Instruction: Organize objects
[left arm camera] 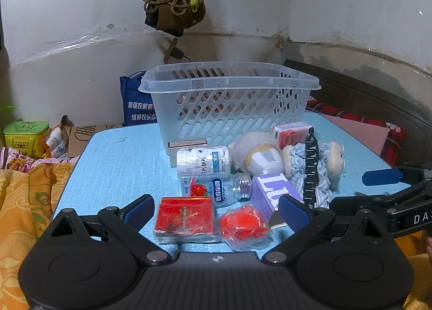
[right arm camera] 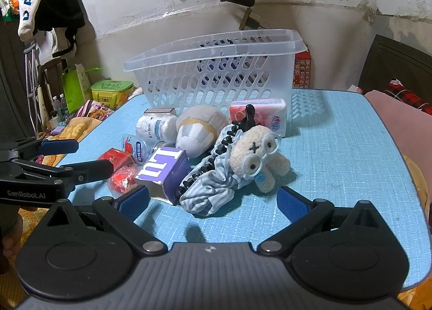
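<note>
A clear slotted basket (left arm camera: 229, 102) (right arm camera: 216, 72) stands at the back of the blue table (left arm camera: 121, 164). In front of it lies a pile of objects: a red box (left arm camera: 185, 218), a red wrapped item (left arm camera: 243, 225), a purple box (right arm camera: 164, 169), a strawberry bottle (left arm camera: 216, 188), a white jar (left arm camera: 202, 160), a plush ball (right arm camera: 197, 129), a tissue pack (right arm camera: 259, 114), a black hair clip (left arm camera: 310, 172) and a bear scrunchie (right arm camera: 259, 153). My left gripper (left arm camera: 216, 213) is open, with the red box and wrapped item between its fingers. My right gripper (right arm camera: 213, 202) is open just before the scrunchie.
Bedding (left arm camera: 24, 202) borders the table on the left, with a green tin (left arm camera: 25, 137) and a blue bag (left arm camera: 137, 105) behind. A pink cushion (right arm camera: 405, 123) lies to the right. Cords and a bag (left arm camera: 172, 5) hang on the wall. Bare table surface (right arm camera: 337, 148) lies on the right.
</note>
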